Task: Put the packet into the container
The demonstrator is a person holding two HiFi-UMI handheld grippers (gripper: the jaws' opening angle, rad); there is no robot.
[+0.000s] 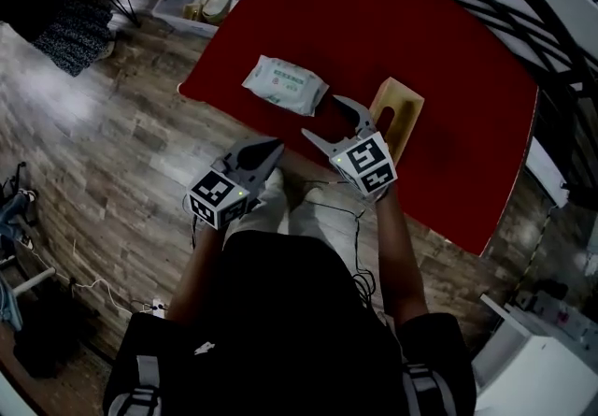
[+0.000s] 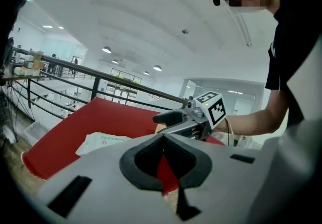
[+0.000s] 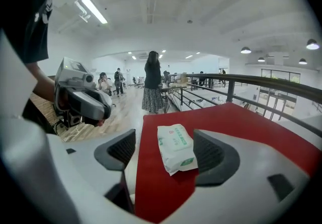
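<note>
A white packet (image 1: 285, 84) with green print lies flat on the red table (image 1: 392, 21), near its front edge. To its right stands a light wooden container (image 1: 397, 115). My right gripper (image 1: 322, 118) hovers over the table edge between the two, open and empty. In the right gripper view the packet (image 3: 176, 148) lies a short way ahead of the right gripper (image 3: 166, 151), apart from both pads. My left gripper (image 1: 274, 147) is shut with nothing in it, just off the table's front edge below the packet. Its tips (image 2: 162, 137) meet in the left gripper view, where the packet (image 2: 103, 142) lies ahead at left.
A clear plastic bin (image 1: 201, 3) sits on the wooden floor left of the table. A dark railing (image 1: 505, 3) runs behind the table. A white cabinet (image 1: 533, 358) stands at lower right. A person (image 3: 152, 82) stands far off across the hall.
</note>
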